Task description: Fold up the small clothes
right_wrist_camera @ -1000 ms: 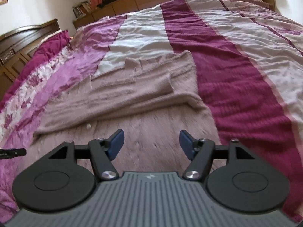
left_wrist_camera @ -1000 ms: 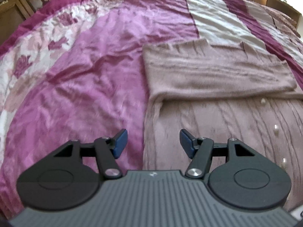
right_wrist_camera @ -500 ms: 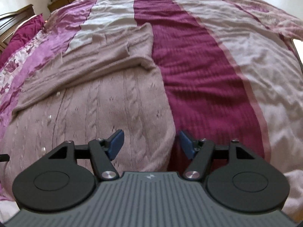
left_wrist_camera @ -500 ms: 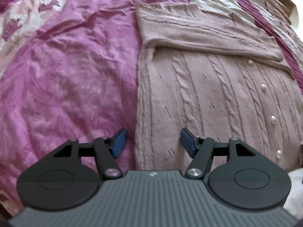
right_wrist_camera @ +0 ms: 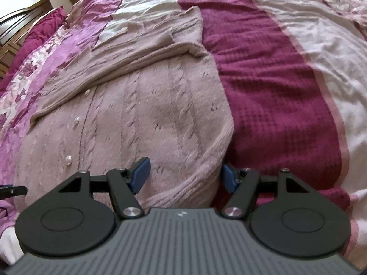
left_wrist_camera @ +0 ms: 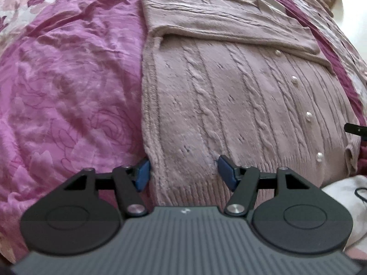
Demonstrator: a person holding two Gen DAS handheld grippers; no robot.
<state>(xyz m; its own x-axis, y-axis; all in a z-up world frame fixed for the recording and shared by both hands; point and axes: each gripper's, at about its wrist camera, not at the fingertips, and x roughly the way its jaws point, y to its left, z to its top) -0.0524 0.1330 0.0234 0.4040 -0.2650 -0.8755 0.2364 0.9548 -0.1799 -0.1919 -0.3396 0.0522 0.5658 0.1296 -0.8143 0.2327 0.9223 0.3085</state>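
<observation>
A dusty-pink cable-knit cardigan (left_wrist_camera: pixel 229 96) with pearl buttons (left_wrist_camera: pixel 309 115) lies flat on the bed, its sleeves folded across the upper part. My left gripper (left_wrist_camera: pixel 183 169) is open, low over the cardigan's near left hem corner, jaws either side of the side edge. My right gripper (right_wrist_camera: pixel 185 174) is open over the near right hem corner of the cardigan (right_wrist_camera: pixel 149 114), jaws straddling its right edge. Neither holds anything. A tip of the right gripper shows at the right edge of the left wrist view (left_wrist_camera: pixel 355 129).
The bed is covered by a quilt with pink floral (left_wrist_camera: pixel 57 91), cream and dark magenta stripes (right_wrist_camera: pixel 275 91). A wooden headboard (right_wrist_camera: pixel 23 18) stands at the far left. White fabric (left_wrist_camera: pixel 344 197) lies at the near edge by the hem.
Both grippers have come down and back toward the cardigan's near hem, the left to its left corner and the right to its right corner. Both stay open.
</observation>
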